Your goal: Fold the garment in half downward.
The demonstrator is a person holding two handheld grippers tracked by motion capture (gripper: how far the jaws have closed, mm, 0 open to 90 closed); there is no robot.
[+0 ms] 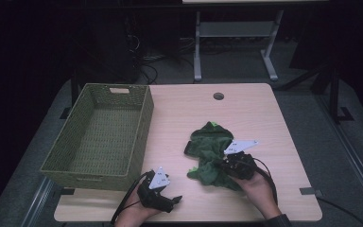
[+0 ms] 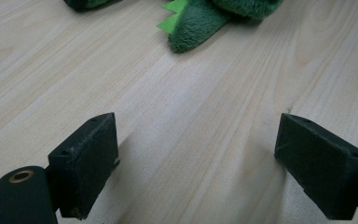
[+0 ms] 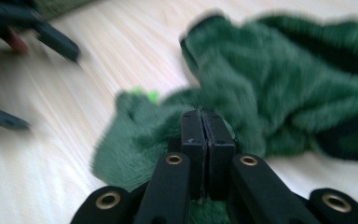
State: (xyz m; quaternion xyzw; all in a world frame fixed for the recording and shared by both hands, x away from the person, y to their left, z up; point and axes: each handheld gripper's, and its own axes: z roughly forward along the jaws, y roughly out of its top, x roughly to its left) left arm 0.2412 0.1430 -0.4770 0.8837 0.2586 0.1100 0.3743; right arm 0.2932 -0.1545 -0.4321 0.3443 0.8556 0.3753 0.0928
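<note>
Your two hands enter from the bottom edge of the high view, each holding a claw over a pale wooden table (image 1: 246,109). Your left claw (image 1: 174,200) sits near the table's front edge, just in front of a woven green basket (image 1: 123,97) that stands on the table's left side. From its own camera, the left claw's two black jaws stand wide apart with bare wood between them; they hold nothing and touch nothing.

Your right claw (image 1: 223,163) lies right of centre, over the near part of a crumpled green fleece garment (image 1: 212,137). From the right claw's camera, its jaws are pressed together, pad against pad, and their tips are sunk into the fuzzy green cloth (image 3: 270,93). A wisp of fabric seems to show at the seam between the pads, but the blur keeps you from telling for certain whether cloth is pinched there.

The garment is bunched in a heap on the table, well to the right of the basket and apart from it. Small bright green points (image 2: 173,15) stick out at one edge, on the side facing your left claw. The garment lies ahead of that open left claw, near it but not between its jaws.
</note>
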